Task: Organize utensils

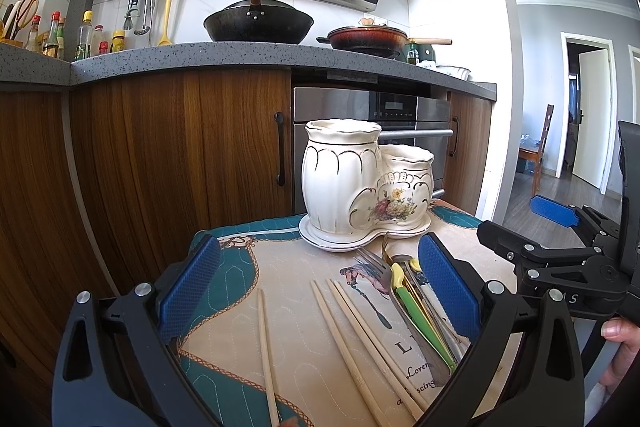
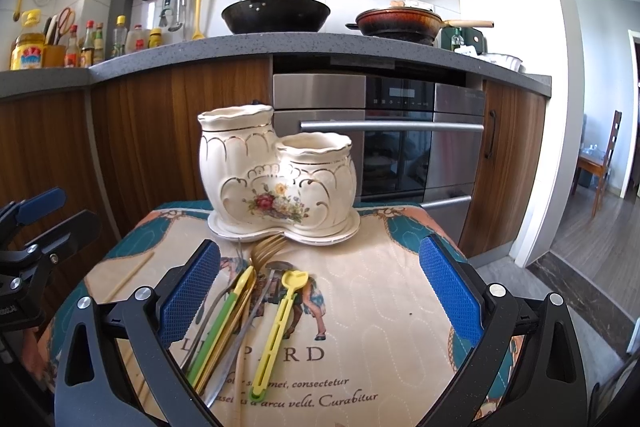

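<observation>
A cream ceramic utensil holder (image 1: pixel 360 187) (image 2: pixel 276 175) with two cups and a flower print stands on its saucer at the far side of a small quilted table. Several wooden chopsticks (image 1: pixel 352 343) lie loose on the cloth between my left gripper's (image 1: pixel 320 291) open fingers. A pile of cutlery lies to their right: a silver fork (image 1: pixel 372 263), a gold fork (image 2: pixel 266 247), a green-and-yellow utensil (image 1: pixel 420 319) (image 2: pixel 224 319) and a yellow utensil (image 2: pixel 280 315). My right gripper (image 2: pixel 320 295) hangs open over the cloth, the pile near its left finger. Neither holds anything.
The quilted cloth (image 2: pixel 368 291) covers the small table, whose edges drop off on all sides. Behind it stand wooden cabinets (image 1: pixel 180 147) and a steel oven (image 2: pixel 392 135). Pans sit on the grey counter (image 1: pixel 240 57). A hand (image 1: pixel 620 347) holds the right gripper.
</observation>
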`<state>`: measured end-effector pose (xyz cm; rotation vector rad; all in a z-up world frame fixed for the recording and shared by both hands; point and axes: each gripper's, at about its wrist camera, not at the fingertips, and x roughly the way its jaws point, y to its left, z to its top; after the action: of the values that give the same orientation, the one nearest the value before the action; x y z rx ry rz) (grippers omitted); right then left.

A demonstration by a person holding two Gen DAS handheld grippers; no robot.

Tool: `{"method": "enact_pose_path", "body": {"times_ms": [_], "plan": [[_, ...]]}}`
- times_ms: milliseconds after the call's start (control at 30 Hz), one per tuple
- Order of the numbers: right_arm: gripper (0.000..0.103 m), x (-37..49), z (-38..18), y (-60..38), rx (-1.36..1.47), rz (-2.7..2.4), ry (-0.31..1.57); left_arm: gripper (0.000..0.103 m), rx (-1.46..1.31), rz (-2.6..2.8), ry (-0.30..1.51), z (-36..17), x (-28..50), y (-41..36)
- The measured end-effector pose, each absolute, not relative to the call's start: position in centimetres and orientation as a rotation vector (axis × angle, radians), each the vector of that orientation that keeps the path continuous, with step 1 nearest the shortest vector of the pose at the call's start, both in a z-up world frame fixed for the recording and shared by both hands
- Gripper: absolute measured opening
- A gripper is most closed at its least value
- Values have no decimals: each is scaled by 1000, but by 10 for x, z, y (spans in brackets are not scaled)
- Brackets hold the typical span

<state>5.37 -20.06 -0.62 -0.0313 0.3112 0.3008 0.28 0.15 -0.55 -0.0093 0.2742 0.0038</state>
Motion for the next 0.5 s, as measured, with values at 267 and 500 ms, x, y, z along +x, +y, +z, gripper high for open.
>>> {"method": "enact_pose_path", "body": {"times_ms": [267, 500], "plan": [[99, 69, -9, -217, 60, 291, 375, 98, 5, 45, 301, -1, 6, 1], [99, 67, -6, -215, 11, 260, 376, 98, -90, 107, 342, 2, 8, 26]]}}
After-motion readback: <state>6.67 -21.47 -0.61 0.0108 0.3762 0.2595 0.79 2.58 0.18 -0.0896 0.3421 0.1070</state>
